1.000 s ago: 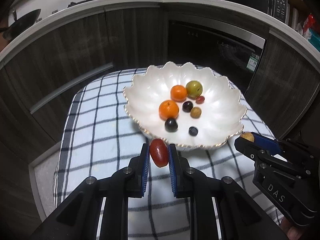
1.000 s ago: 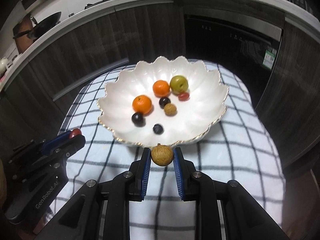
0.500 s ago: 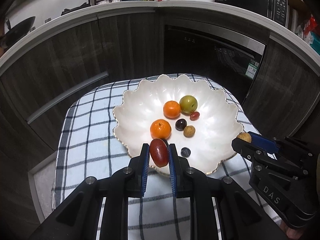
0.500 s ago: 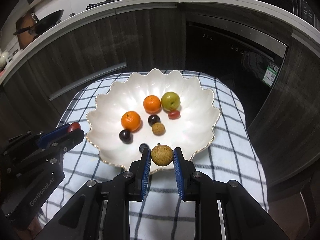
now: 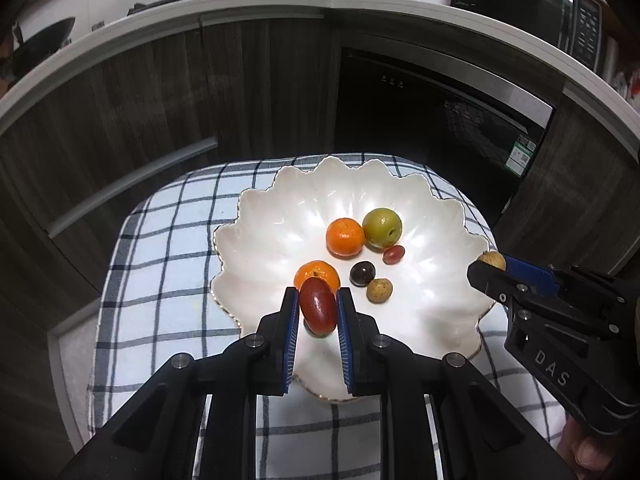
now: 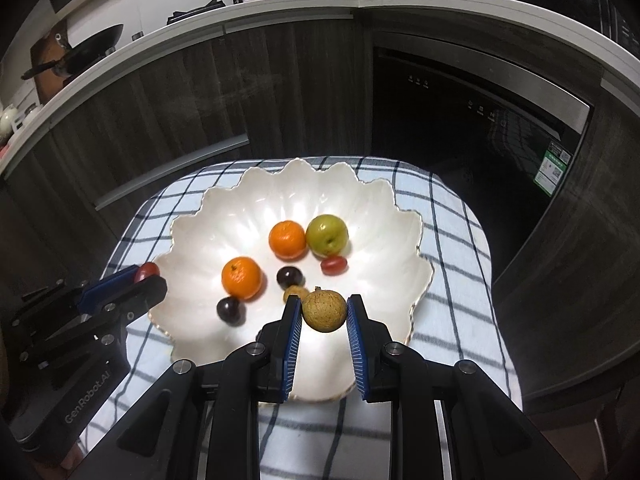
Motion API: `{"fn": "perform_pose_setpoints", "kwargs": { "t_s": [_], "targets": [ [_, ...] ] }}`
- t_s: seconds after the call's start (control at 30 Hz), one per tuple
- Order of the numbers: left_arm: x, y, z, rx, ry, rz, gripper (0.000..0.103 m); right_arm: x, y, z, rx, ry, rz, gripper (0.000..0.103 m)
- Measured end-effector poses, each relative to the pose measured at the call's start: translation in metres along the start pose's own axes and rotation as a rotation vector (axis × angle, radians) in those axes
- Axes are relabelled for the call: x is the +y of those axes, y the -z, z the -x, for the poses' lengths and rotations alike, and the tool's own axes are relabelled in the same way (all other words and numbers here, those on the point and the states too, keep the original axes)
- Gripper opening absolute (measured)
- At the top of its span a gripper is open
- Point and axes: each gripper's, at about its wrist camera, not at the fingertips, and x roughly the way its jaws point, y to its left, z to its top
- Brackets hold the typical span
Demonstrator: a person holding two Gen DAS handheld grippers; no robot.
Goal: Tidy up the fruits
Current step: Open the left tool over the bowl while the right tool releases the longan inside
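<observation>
Though the left gripper (image 5: 318,312) partly hides a tangerine (image 5: 316,274), its jaws clamp a red grape (image 5: 318,307) above the bowl (image 5: 280,216); the right gripper (image 6: 323,316) pinches a brown, perhaps longan, fruit (image 6: 323,309).

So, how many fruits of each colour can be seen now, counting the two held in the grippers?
Orange fruits: 2
Green fruit: 1
Red fruits: 2, one in left gripper
Dark purple fruits: 2
Brown fruits: 2, one in right gripper
Total: 9

Both wrist views look down, near, sharing the bowl (image 5: 460,300).
</observation>
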Motion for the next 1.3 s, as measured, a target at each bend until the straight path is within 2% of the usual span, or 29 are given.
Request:
{"fn": "perform_pose_setpoints", "kwargs": {
  "t_s": [0.3, 0.93, 1.0, 1.03, 1.13, 1.17, 1.2, 1.3],
  "targets": [
    [0.002, -0.015, -0.014, -0.002, -0.017, 0.001, 0.020, -0.013, -0.020, -0.021, -0.008, 0.006, 0.004, 0.025],
    [0.005, -0.024, -0.044, 0.027, -0.010, 0.014, 0.021, -0.019, -0.032, -0.066, 0.062, -0.023, 0.028, 0.025],
    [0.005, -0.024, -0.044, 0.028, -0.010, 0.015, 0.032, -0.019, -0.033, -0.067, 0.061, -0.023, 0.028, 0.025],
    [0.006, -0.023, -0.043, 0.024, -0.013, 0.017, 0.040, -0.018, -0.034, -0.067, 0.061, -0.022, 0.029, 0.025],
    [0.007, -0.023, -0.041, 0.010, -0.033, 0.022, 0.052, -0.017, -0.035, -0.067, 0.063, -0.023, 0.034, 0.027],
    [0.008, -0.023, -0.040, 0.008, -0.036, 0.023, 0.057, -0.017, -0.036, -0.067, 0.066, -0.025, 0.034, 0.033],
    [0.009, -0.023, -0.039, 0.004, -0.039, 0.025, 0.059, -0.017, -0.036, -0.067, 0.068, -0.026, 0.033, 0.045],
    [0.012, -0.023, -0.036, -0.002, -0.056, 0.026, 0.067, -0.019, -0.037, -0.065, 0.062, -0.022, 0.018, 0.064]
  ]
}}
